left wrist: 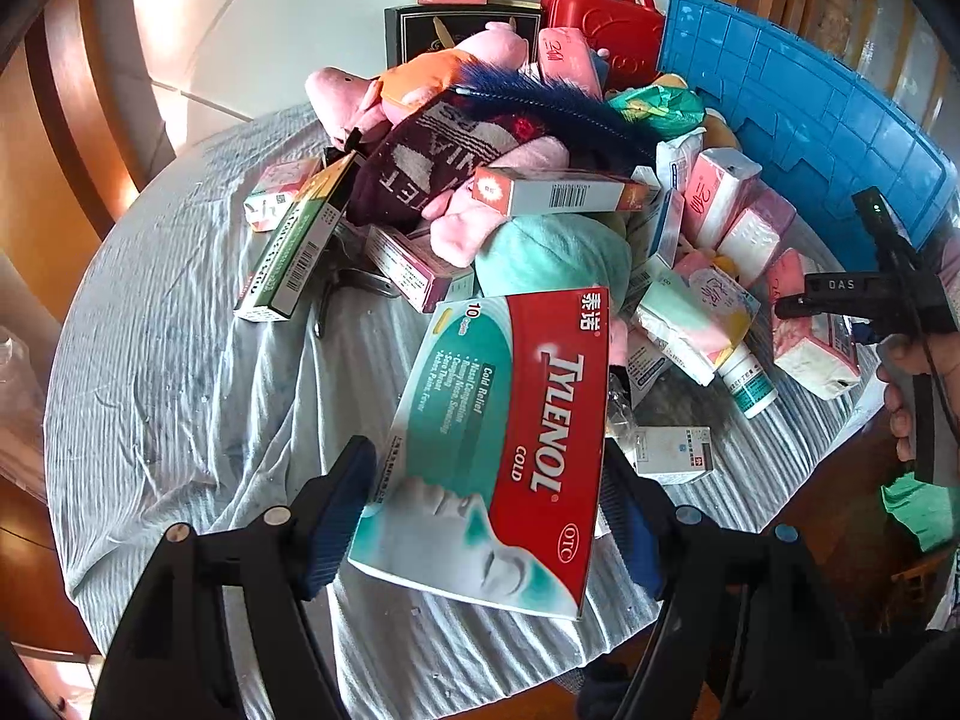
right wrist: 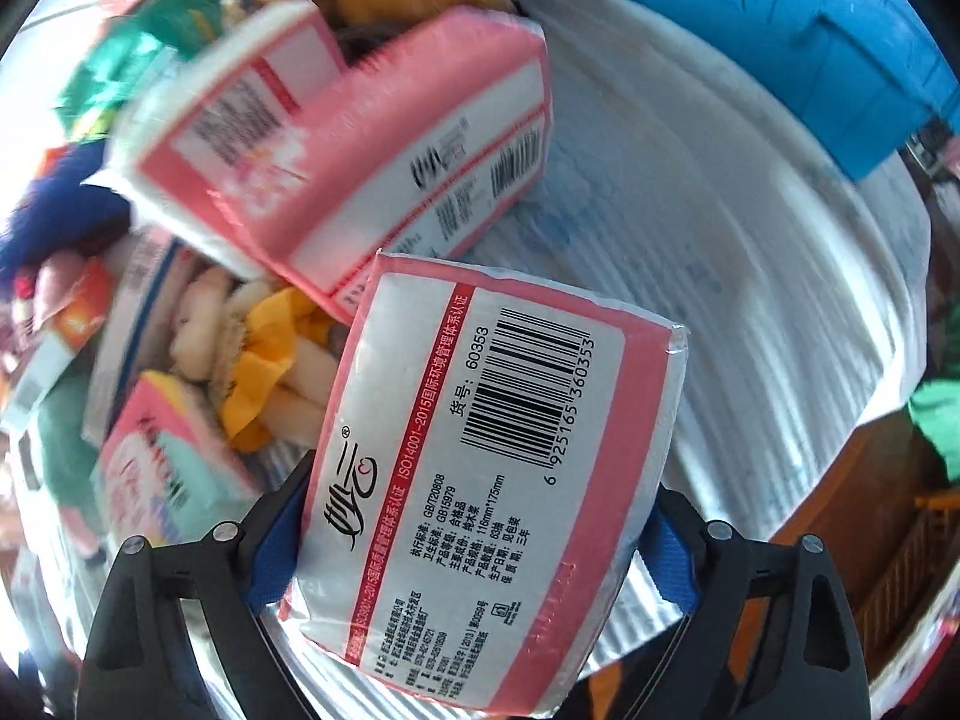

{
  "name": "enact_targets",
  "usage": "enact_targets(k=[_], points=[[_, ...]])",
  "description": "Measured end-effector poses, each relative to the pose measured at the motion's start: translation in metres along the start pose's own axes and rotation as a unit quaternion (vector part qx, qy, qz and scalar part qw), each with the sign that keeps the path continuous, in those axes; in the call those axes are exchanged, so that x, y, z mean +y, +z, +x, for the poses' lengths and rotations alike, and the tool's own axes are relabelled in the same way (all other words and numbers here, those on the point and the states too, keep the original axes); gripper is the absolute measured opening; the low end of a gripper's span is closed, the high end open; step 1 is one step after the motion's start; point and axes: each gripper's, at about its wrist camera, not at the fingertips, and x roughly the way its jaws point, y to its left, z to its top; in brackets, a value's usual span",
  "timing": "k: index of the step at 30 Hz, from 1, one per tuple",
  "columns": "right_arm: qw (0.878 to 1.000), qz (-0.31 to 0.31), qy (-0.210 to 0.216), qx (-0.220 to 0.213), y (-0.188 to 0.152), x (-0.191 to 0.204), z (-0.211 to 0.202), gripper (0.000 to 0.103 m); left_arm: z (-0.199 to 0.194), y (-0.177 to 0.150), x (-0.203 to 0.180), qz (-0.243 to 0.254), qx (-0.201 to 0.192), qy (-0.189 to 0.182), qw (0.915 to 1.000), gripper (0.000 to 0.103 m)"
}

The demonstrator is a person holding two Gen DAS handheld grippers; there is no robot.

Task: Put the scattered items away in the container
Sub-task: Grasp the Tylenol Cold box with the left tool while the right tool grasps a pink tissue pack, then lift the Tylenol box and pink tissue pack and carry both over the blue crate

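My left gripper (left wrist: 486, 510) is shut on a red and teal Tylenol Cold box (left wrist: 504, 444) and holds it above the cloth-covered round table (left wrist: 180, 360). My right gripper (right wrist: 474, 534) is shut on a pink and white tissue pack (right wrist: 480, 480), held above the cloth. The right gripper also shows in the left wrist view (left wrist: 864, 294), near another pink tissue pack (left wrist: 810, 336). The blue plastic container (left wrist: 798, 108) stands at the table's far right; it also shows in the right wrist view (right wrist: 780, 30).
A pile fills the table's middle: pink plush toys (left wrist: 384, 90), a dark knit hat (left wrist: 438, 150), a teal plush (left wrist: 552, 252), several medicine boxes (left wrist: 300, 240), tissue packs (right wrist: 360, 144), a small doll (right wrist: 252, 360), a white bottle (left wrist: 747, 378). A red case (left wrist: 606, 12) lies behind.
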Motion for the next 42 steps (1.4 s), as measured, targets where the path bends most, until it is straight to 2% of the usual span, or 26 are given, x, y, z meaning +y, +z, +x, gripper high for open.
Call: enact_targets(k=[5,11,14,17,22,33,42], points=[[0.998,-0.044,0.022,-0.039,0.001,0.004,-0.042,0.093,-0.018,0.009,-0.003,-0.009,-0.017,0.017,0.9997,0.073],[0.989,-0.106,0.056,-0.086,-0.004,-0.001,-0.102,0.093,-0.046,0.028,-0.001,-0.04,-0.039,0.052,0.9971,0.073],[0.982,-0.134,0.074,-0.112,0.007,-0.008,-0.128,0.093,-0.063,0.04,-0.002,-0.048,-0.054,0.062,0.9955,0.073],[0.973,-0.16,0.093,-0.142,-0.006,0.003,-0.166,0.093,-0.082,0.054,-0.003,-0.056,-0.068,0.073,0.9934,0.073],[0.954,-0.203,0.109,-0.191,-0.007,0.021,-0.213,0.093,-0.114,0.075,-0.008,-0.061,-0.097,0.09,0.9894,0.073],[0.934,-0.237,0.148,-0.222,-0.014,0.028,-0.288,0.093,-0.165,0.096,-0.027,-0.074,-0.138,0.09,0.9836,0.073],[0.917,-0.262,0.181,-0.239,-0.009,0.02,-0.317,0.093,-0.195,0.116,-0.041,-0.09,-0.165,0.11,0.976,0.073]])
